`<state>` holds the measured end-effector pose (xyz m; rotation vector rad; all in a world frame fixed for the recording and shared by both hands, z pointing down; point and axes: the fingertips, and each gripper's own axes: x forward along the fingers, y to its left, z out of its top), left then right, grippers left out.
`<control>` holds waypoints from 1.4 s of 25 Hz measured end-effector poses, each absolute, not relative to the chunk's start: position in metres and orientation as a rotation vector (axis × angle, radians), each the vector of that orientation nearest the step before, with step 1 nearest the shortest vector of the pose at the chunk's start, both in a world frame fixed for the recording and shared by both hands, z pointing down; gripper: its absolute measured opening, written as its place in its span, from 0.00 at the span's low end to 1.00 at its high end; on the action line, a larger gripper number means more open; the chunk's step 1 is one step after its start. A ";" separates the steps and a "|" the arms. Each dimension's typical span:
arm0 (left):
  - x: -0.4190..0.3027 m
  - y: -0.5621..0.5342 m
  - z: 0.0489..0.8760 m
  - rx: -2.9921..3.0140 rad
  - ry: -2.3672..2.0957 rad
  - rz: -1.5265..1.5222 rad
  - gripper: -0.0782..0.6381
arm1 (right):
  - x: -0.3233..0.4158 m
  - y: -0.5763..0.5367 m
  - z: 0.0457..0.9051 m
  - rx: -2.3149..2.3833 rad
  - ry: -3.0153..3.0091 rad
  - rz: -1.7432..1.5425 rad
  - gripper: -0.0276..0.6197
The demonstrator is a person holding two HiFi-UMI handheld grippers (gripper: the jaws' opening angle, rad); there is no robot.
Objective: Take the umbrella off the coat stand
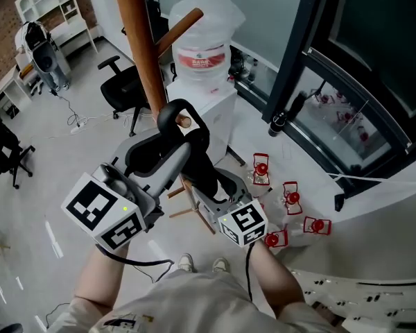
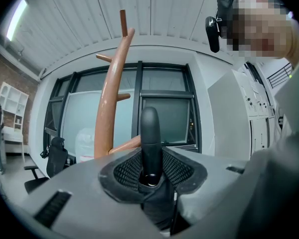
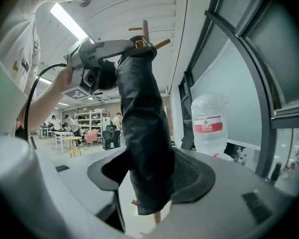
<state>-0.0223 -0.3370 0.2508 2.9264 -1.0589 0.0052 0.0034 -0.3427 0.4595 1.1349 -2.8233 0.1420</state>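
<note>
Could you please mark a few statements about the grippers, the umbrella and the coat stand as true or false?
1. The left gripper is shut on the umbrella handle. True.
2. The right gripper is empty. False: it grips the folded black umbrella canopy.
3. The coat stand is white metal. False: it is brown wood.
4. A water bottle with a red label stands beyond the stand. True.
</note>
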 end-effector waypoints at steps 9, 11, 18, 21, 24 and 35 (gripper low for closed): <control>-0.017 -0.307 0.226 2.966 -1.016 -0.064 0.29 | 0.015 -0.319 0.433 1.159 -2.801 0.075 0.44; -0.017 -0.299 0.219 2.978 -0.999 -0.089 0.29 | 0.018 -0.313 0.425 1.169 -2.794 0.048 0.44; -0.019 -0.262 0.184 3.050 -0.935 -0.216 0.29 | 0.025 -0.286 0.388 1.193 -2.774 -0.055 0.44; -0.023 -0.250 0.173 3.070 -0.902 -0.279 0.29 | 0.026 -0.275 0.376 1.183 -2.758 -0.074 0.44; -0.028 -0.239 0.168 3.084 -0.868 -0.335 0.29 | 0.024 -0.265 0.367 1.177 -2.751 -0.109 0.44; -0.049 -0.235 0.195 3.033 -0.811 -0.392 0.28 | 0.016 -0.255 0.391 1.141 -2.680 -0.072 0.44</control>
